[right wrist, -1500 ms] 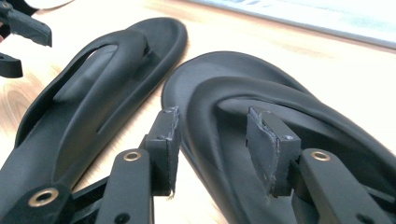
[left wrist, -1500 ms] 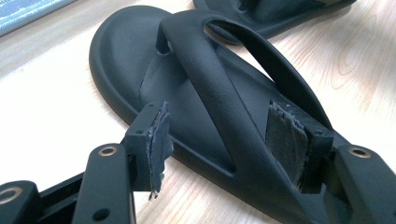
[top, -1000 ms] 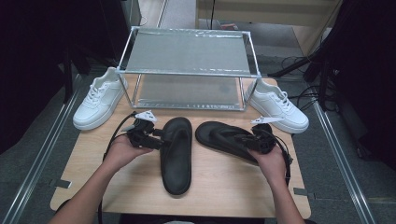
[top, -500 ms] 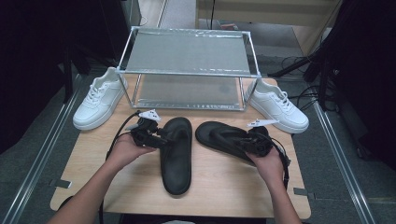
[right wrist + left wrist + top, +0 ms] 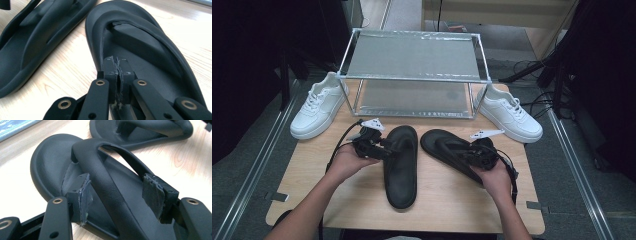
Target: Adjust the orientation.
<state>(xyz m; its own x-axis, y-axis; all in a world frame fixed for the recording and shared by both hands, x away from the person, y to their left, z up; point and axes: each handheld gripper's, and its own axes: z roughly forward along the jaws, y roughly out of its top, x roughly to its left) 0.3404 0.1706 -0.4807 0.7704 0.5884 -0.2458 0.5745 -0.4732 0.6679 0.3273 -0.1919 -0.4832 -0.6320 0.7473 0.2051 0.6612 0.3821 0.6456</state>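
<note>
Left sandal [image 5: 401, 165]: I see it mid-table, long axis front-to-back, toe toward the rack [image 5: 412, 75].
Right sandal [image 5: 454, 152]: slanted, toe toward far-left.
Left gripper [image 5: 379, 148]: jaws spread astride its strap.
Right gripper [image 5: 476, 156]: jaws pressed together, nothing visibly pinched.

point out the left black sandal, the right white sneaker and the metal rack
left black sandal [image 5: 402, 172]: high view, middle of its footbed
right white sneaker [image 5: 512, 114]: high view, on its laces
metal rack [image 5: 412, 78]: high view, front top rail
</note>
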